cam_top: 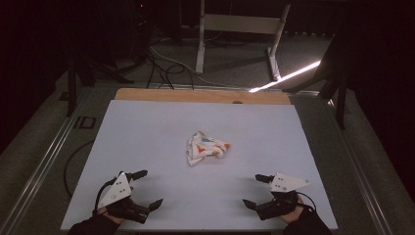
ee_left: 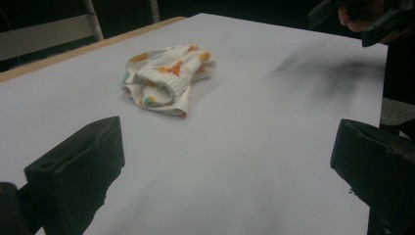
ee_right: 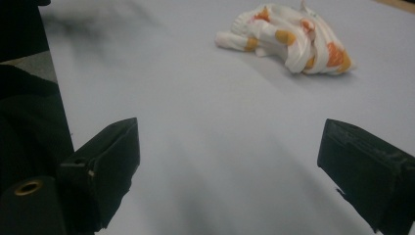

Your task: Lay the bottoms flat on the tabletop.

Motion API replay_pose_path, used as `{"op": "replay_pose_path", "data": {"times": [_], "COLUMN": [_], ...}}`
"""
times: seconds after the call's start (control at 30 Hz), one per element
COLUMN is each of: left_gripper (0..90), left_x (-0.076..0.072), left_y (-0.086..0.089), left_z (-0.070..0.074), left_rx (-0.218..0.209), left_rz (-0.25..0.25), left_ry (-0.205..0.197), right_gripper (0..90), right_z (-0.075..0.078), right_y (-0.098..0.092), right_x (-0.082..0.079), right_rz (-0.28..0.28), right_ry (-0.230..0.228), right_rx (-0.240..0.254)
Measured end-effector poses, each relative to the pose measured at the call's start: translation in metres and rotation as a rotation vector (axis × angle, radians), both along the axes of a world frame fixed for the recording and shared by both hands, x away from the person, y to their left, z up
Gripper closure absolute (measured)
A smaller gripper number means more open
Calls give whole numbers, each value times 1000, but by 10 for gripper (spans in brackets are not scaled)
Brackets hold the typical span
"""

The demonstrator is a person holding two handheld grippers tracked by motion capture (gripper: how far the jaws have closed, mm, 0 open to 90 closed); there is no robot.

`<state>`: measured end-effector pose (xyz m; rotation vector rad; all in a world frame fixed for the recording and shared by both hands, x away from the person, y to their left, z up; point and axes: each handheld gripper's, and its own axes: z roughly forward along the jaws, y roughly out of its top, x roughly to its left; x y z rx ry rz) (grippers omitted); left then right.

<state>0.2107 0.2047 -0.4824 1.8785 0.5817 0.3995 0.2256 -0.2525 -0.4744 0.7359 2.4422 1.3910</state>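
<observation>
A crumpled white cloth (cam_top: 206,147) with orange and teal patches lies bunched near the middle of the pale sheet (cam_top: 147,127). My left gripper (cam_top: 149,188) rests open at the near left, well short of the cloth. My right gripper (cam_top: 256,192) sits open at the near right, also apart from it. In the left gripper view the cloth (ee_left: 166,78) lies ahead and left of centre between the wide-spread jaws, with the other hand's gripper (ee_left: 364,17) at the top right. In the right gripper view the cloth (ee_right: 288,39) lies far ahead to the right.
The sheet covers a wooden table whose bare far edge (cam_top: 200,95) shows a small dark hole. Beyond it stand white table legs (cam_top: 276,44), floor cables (cam_top: 166,68) and a bright light strip (cam_top: 286,77). A metal rail (cam_top: 44,161) runs along the left side.
</observation>
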Motion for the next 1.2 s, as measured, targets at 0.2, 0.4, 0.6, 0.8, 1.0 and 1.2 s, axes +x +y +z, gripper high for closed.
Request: {"op": "replay_pose_path", "data": {"times": [0.2, 0.4, 0.6, 0.8, 1.0, 1.2], "left_gripper": [1, 1, 1, 1, 1, 1], "left_x": [0, 0, 2, 2, 3, 3], "left_y": [0, -1, -1, -1, -1, -1], "left_z": [0, 1, 1, 1, 0, 0], "left_rx": [-1, -4, -7, -5, -8, -9], "left_rz": [0, 6, 4, 0, 2, 1], "left_ry": [-4, -8, -6, -6, -5, -4], "right_gripper": [89, 90, 91, 91, 92, 92], "right_z": [12, 22, 32, 43, 51, 52], "right_y": [0, 1, 10, 17, 26, 34], "right_x": [3, 9, 20, 33, 48, 64], "right_rz": [0, -6, -3, -7, -6, -9], "right_ry": [-14, -24, -44, -67, -76, -66], "right_rx": [21, 27, 26, 20, 16, 29]}}
